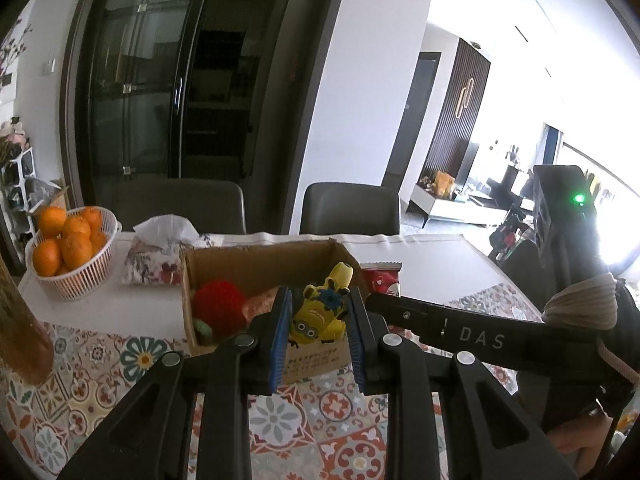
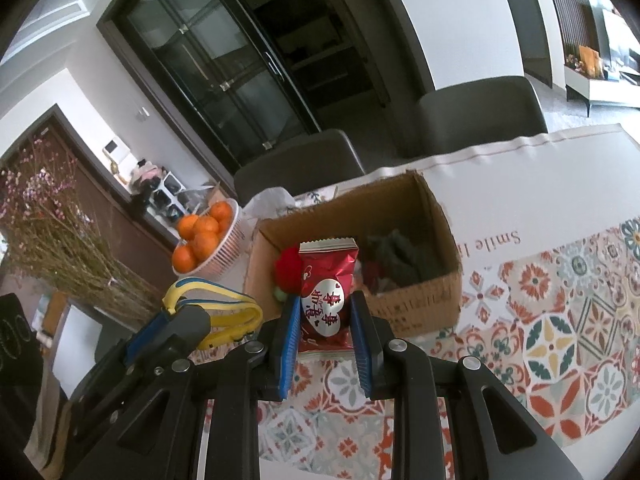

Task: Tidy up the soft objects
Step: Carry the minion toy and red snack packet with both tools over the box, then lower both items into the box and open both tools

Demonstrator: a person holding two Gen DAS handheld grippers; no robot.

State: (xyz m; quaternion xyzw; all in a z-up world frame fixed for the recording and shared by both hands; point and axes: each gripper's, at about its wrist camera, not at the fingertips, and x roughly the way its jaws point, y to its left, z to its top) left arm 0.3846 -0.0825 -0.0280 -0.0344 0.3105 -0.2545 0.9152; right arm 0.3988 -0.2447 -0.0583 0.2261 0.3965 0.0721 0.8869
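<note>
My left gripper is shut on a yellow minion soft toy and holds it just in front of an open cardboard box. The box holds a red knitted strawberry and an orange piece. My right gripper is shut on a red foil packet with a white heart label, held in front of the same box. In the right wrist view the box also holds a dark green soft item and the red strawberry. The packet's top shows in the left wrist view.
A white basket of oranges and a floral tissue pack stand left of the box on the patterned tablecloth. Two grey chairs stand behind the table. Dried flowers rise at the left.
</note>
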